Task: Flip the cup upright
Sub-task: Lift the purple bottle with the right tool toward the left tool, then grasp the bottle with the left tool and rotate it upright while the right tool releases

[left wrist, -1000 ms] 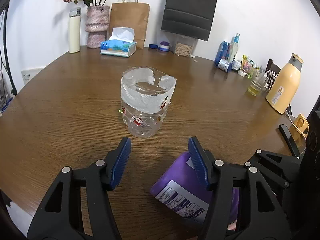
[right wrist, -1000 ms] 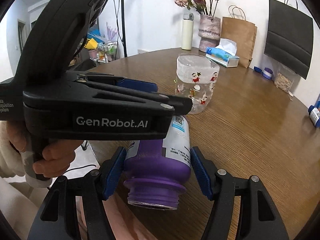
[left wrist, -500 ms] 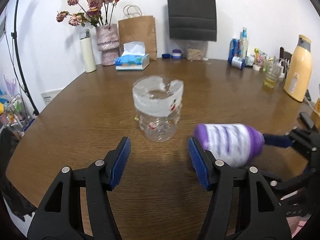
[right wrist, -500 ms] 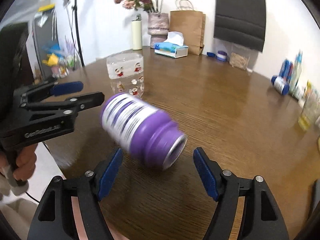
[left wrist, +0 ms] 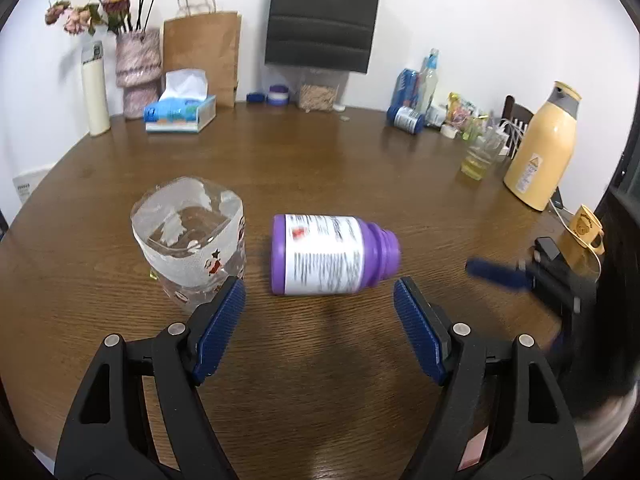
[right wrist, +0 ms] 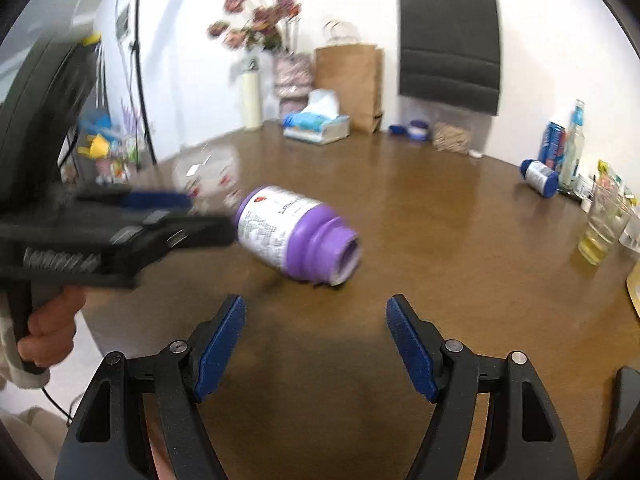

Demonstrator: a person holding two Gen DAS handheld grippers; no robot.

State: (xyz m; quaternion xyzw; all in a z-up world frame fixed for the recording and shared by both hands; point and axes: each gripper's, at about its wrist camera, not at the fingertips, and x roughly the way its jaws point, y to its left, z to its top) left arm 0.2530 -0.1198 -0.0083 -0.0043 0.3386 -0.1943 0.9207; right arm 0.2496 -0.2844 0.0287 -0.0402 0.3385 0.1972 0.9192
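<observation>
A purple cup with a white label lies on its side on the wooden table, its open mouth to the right. It also shows in the right wrist view, mouth toward the camera. My left gripper is open and empty just short of it. My right gripper is open and empty, pulled back from the cup. The right gripper shows blurred at the right of the left wrist view.
A clear plastic cup with printed figures stands upright left of the purple one. A tissue box, vase, paper bags, bottles, a glass and a yellow thermos line the far and right edges.
The right gripper let go of the purple cup, which now lies on its side on the table. Both grippers have drawn back; the right one moved off to the right.
</observation>
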